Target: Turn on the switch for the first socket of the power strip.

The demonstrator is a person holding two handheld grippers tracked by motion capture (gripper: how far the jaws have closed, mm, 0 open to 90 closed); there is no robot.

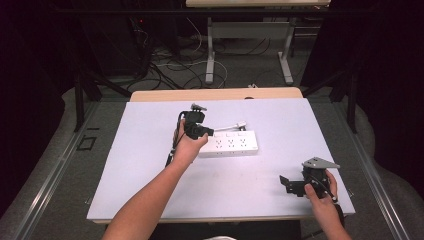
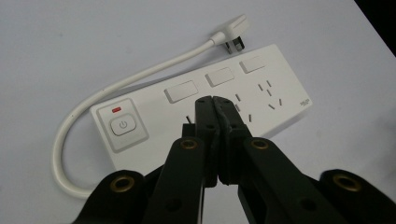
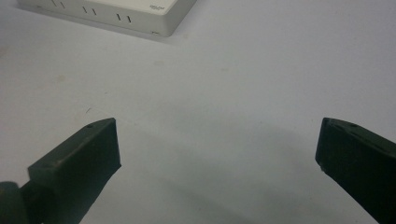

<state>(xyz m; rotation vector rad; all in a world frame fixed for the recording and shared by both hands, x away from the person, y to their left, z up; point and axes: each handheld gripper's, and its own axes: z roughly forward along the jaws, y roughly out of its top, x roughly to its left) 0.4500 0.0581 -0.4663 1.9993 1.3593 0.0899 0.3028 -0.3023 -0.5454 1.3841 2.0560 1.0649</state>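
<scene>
A white plastic power strip (image 1: 229,144), a flat rectangular block with smooth rocker switches and a round power button, is laid near the middle of the desk (image 1: 150,195), its short rubbery cable looped back to a plug (image 2: 236,37) resting just beside its far edge. The left gripper (image 2: 214,100) is held over the strip's switch row with its black jaws pressed together on nothing, probably so the blunt tip can serve to press a switch. The right gripper (image 1: 284,183) is parked near the desk's near right corner, its matte jaws spread wide and empty, seemingly kept clear of the work.
</scene>
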